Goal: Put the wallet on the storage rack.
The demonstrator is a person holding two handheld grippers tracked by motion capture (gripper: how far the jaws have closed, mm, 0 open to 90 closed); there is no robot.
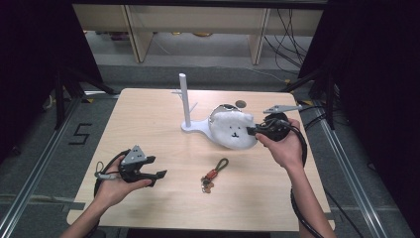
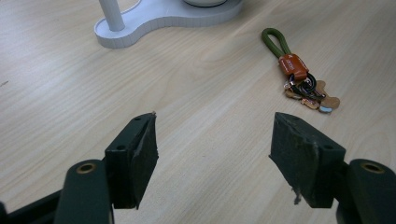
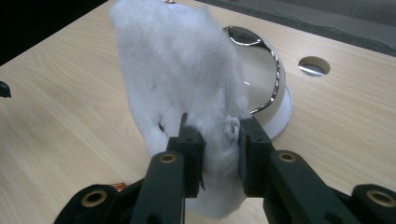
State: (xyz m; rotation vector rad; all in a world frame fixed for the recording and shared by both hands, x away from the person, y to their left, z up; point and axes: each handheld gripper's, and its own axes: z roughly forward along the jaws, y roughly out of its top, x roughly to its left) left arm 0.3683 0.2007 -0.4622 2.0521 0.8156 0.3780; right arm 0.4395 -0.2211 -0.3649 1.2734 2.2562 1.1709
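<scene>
We have the white plush bear-face pouch [image 3: 177, 84] pinched in the right gripper [image 3: 217, 154], upright beside the white stand [image 1: 185, 106] (post just left of it). Left gripper [image 2: 212, 154] spread, idle, nearer the keychain [image 2: 299, 77].

Two grippers: the left gripper [image 1: 157, 174], jaws standing apart over bare wood, and the right gripper [image 1: 250, 131], jaws closed on the fabric. One white fluffy cover [image 3: 180, 79] with a bear face, pinched between the right fingers [image 3: 191, 154]. One white stand [image 1: 186, 106] with an upright post, beyond the left fingers [image 2: 135, 158]. One keyring [image 2: 301, 77] on a green loop, ahead of the left fingers. One table [image 1: 148, 124].
</scene>
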